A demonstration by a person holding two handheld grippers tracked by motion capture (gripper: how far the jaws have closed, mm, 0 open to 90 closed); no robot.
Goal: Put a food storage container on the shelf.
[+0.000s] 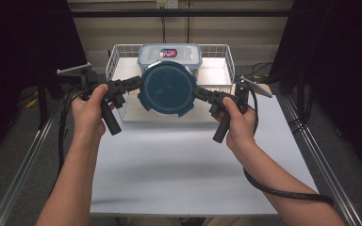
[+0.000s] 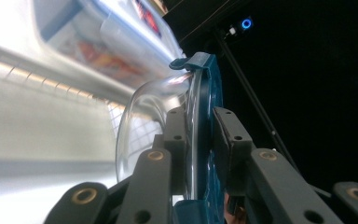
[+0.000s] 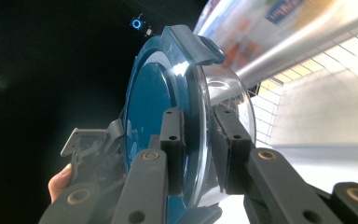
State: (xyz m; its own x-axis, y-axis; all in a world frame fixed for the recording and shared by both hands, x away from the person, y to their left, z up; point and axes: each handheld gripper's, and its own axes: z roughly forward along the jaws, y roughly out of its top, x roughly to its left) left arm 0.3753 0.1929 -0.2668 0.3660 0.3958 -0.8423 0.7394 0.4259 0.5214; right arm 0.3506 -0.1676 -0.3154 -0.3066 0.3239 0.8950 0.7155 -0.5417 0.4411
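A round clear container with a dark blue clip lid (image 1: 168, 88) hangs in the air over the front of a white wire basket (image 1: 114, 56). My left gripper (image 1: 139, 82) is shut on its left rim and my right gripper (image 1: 196, 90) is shut on its right rim. In the left gripper view the jaws pinch the lid and glass edge of the container (image 2: 200, 116) at my left gripper (image 2: 199, 135). The right gripper view has the container (image 3: 168, 102) clamped by my right gripper (image 3: 198, 140), with the far hand behind it.
A rectangular clear box with a blue-edged lid (image 1: 169, 54) sits at the back of the basket. The white tabletop (image 1: 179, 165) stretches out toward me. Metal rails (image 1: 320, 160) run along both table sides, with dark curtains beyond.
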